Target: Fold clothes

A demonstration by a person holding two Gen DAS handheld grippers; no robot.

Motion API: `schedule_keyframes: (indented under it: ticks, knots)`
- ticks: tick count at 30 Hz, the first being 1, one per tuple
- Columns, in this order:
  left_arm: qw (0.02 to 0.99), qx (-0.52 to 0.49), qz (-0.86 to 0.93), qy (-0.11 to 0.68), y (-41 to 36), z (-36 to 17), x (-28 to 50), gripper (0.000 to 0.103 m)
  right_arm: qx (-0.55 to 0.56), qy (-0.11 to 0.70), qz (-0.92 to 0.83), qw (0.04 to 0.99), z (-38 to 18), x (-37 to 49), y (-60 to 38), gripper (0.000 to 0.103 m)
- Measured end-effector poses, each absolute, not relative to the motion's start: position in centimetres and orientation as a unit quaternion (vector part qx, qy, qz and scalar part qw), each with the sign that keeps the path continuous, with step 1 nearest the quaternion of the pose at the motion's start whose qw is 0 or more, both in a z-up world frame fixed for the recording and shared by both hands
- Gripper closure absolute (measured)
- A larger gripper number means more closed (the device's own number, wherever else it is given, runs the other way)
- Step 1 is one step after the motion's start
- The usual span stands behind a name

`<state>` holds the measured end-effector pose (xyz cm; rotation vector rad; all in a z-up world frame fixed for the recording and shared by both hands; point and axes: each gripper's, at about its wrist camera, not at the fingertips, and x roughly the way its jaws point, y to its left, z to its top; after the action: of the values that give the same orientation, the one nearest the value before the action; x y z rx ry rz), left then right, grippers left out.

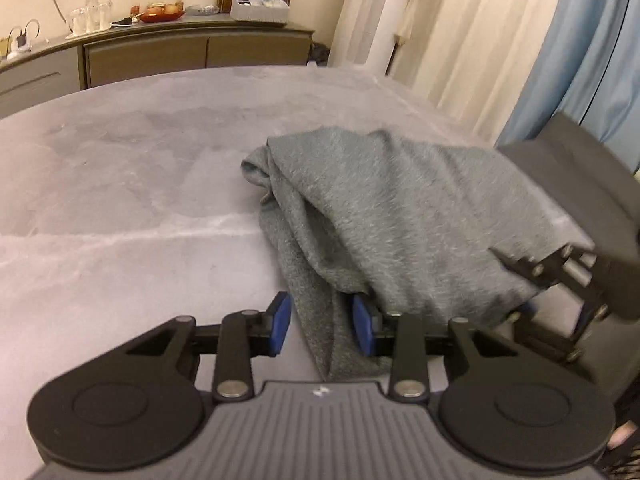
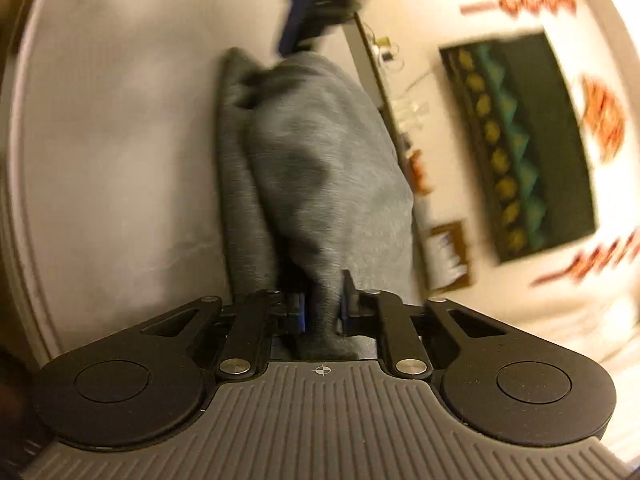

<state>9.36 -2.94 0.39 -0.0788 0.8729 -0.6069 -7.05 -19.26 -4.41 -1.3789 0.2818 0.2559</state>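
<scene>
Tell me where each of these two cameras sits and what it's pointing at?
Left wrist: rides on the left gripper, facing across the grey table toward a sideboard; its fingers stand apart around the grey garment.
Right wrist: rides on the right gripper, rolled sideways, pinching the garment.
Shared: the garment; each sees the other gripper.

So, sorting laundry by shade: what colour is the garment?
Heathered grey garment, clearest in the left wrist view.

Garment (image 1: 384,208) on table (image 1: 120,184); sideboard (image 1: 160,52) behind.

Our left gripper (image 1: 322,330) gapes around the crumpled grey knit garment (image 1: 384,216); at three o'clock, our right gripper (image 1: 532,292) grips it.
</scene>
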Motion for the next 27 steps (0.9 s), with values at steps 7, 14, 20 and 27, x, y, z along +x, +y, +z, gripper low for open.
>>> schedule_keyframes:
  ticks: [7,14,20,27]
  knots:
    - [0.877,-0.058,-0.336,0.339,-1.8,4.2,7.1,0.063,-0.553,0.155,0.126,0.809,-1.9,-8.9,-21.0,0.056]
    - [0.892,-0.021,-0.337,0.300,-6.9,8.4,12.5,0.057,-0.193,0.185,0.208,0.941,9.6,-7.6,-26.9,0.058]
    - [0.877,0.034,-0.263,0.400,-15.0,0.3,20.9,0.052,-0.228,0.310,0.098,0.918,6.4,8.6,-29.2,0.062]
    - [0.905,0.045,-0.146,0.396,-10.2,0.2,20.8,0.064,-0.153,0.350,0.103,0.918,5.5,9.5,-35.0,0.065]
